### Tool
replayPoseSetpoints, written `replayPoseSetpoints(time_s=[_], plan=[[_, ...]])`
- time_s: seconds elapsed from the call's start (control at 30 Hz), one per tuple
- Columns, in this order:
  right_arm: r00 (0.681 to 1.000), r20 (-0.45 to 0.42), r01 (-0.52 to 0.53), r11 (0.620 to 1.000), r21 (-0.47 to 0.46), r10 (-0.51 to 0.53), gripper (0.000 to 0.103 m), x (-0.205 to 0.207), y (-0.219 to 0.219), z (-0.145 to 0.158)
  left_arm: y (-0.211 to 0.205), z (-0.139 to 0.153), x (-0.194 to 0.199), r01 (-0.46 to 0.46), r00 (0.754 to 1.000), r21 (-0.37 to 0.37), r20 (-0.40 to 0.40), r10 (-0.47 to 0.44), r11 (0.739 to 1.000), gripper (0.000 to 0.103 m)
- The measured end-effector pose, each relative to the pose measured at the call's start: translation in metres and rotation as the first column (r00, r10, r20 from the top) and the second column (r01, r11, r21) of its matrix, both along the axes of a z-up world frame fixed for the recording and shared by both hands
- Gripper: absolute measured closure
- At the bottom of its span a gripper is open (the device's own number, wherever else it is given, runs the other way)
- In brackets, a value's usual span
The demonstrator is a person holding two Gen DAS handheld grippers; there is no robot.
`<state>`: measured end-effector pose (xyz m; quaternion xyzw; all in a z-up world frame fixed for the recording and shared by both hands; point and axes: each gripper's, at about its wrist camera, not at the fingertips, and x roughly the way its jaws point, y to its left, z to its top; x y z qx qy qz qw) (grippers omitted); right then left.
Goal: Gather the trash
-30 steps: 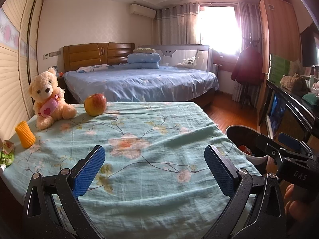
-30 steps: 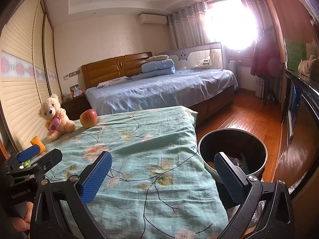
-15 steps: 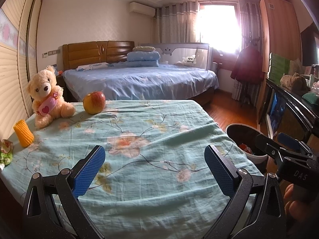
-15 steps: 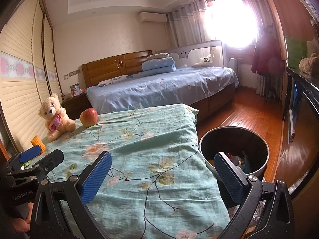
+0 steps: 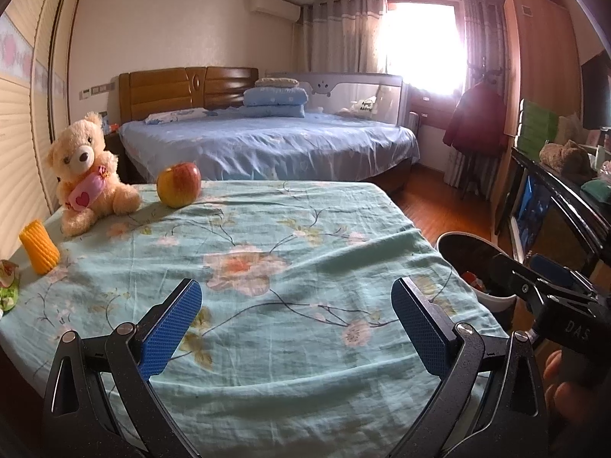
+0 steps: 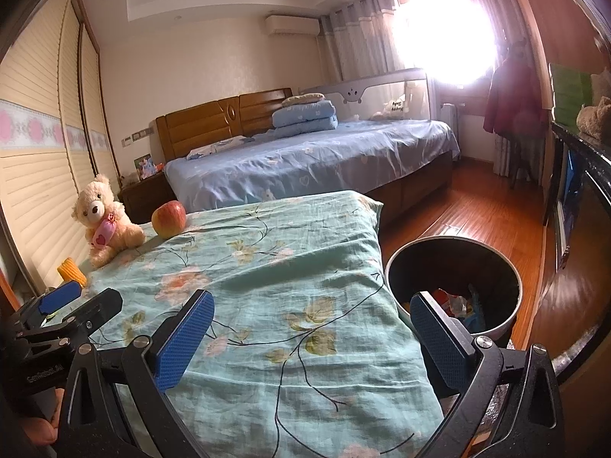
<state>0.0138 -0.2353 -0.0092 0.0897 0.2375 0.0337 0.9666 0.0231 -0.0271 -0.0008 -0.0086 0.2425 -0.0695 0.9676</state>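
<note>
At the far left edge of the flowery green sheet [image 5: 290,267] lies a small green and white wrapper [image 5: 7,292], only partly in the left wrist view. Just beside it stands a toy corn cob [image 5: 39,246], yellow-orange and upright. Behind the corn sits a teddy bear [image 5: 86,170] with a pink heart candy on its chest. Next to the bear, a bit to the right, rests a red and yellow apple [image 5: 178,184] on the sheet.

The left gripper [image 5: 296,326] hangs over the near part of the sheet. Its two blue pads are spread wide apart, with only sheet between them — it holds nothing.

The right gripper [image 6: 311,339] hangs over the right side of the sheet, near the edge. Its blue pads are wide apart too, and nothing is held. Its right pad shows in front of the bin.

To the right of the sheet, down on the wooden floor [image 6: 469,210], stands a round black trash bin [image 6: 492,263]. It is just beside the covered table edge. Some trash [image 6: 456,301] lies at the bottom of it — red, white and blue bits, too small to tell apart.

Far behind is a big bed [image 5: 267,145] with a blue cover and folded blue blankets [image 5: 275,97] on top.
</note>
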Motion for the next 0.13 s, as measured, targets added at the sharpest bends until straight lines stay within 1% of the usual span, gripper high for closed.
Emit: replayPoseSetpoints(time_s=[0.13], plan=[[1.000, -0.030, -0.006, 1.000, 0.009, 0.006, 0.000, 0.0102, 0.0008, -0.0027, 0.0035, -0.0039, 0.0088, -0.003, 1.000, -0.009, -0.026, 0.003, 1.000, 0.001]])
